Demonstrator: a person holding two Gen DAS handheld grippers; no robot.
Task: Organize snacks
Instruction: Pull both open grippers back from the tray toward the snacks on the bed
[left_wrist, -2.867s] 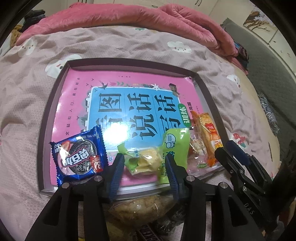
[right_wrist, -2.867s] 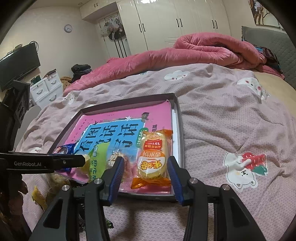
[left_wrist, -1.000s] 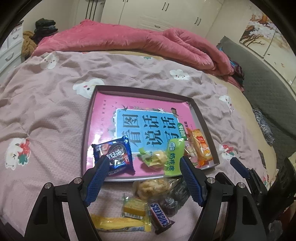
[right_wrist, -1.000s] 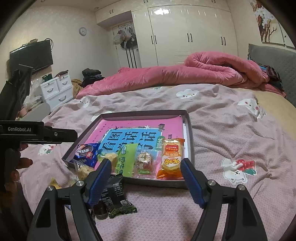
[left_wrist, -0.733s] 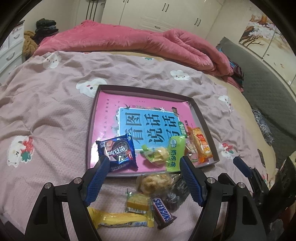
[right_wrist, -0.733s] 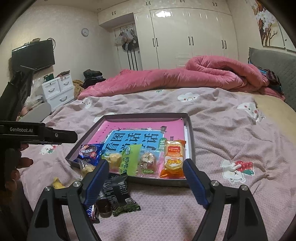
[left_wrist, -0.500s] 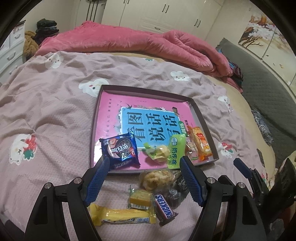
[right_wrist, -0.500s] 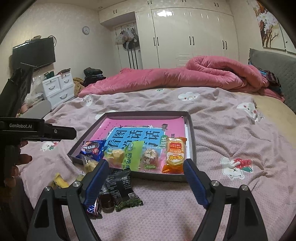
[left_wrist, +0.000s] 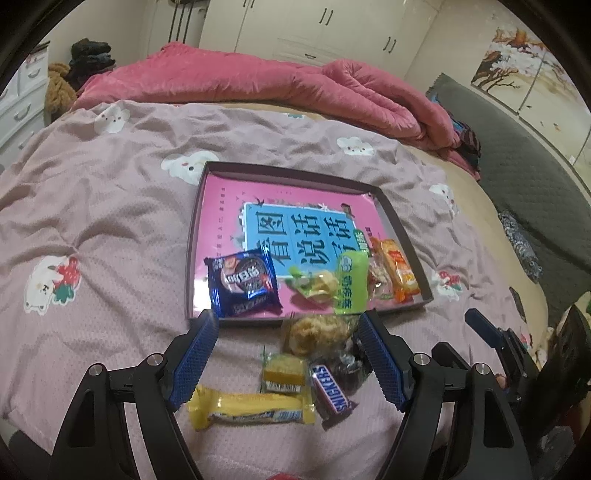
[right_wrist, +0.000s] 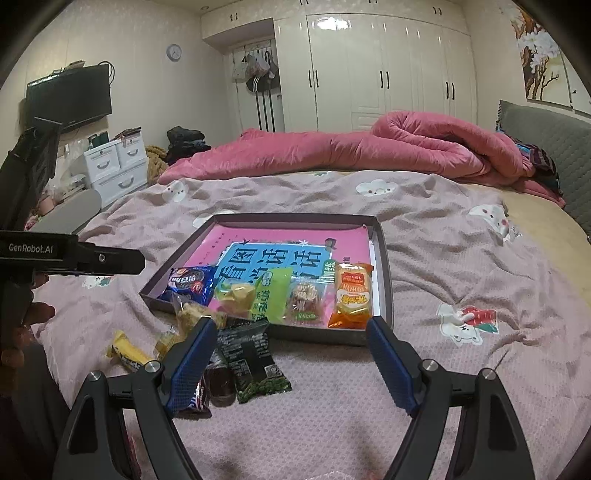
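A long yellow foil snack bar (left_wrist: 251, 408) is lying crosswise at lower centre, on pink bedding just below the dark shallow rectangular tray (left_wrist: 194, 236). Open bedding is stretching left of it. The left gripper (left_wrist: 286, 354) and right gripper (right_wrist: 291, 354) are hovering wide apart, gripping nothing, the right's jaws having just been widening.

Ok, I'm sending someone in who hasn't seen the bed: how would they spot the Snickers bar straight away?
Start at the shallow tray on the pink bedspread and look at the loose snacks just outside its near edge. The Snickers bar lies there beside a long yellow bar; it is the only brown wrapper with blue block lettering on white.
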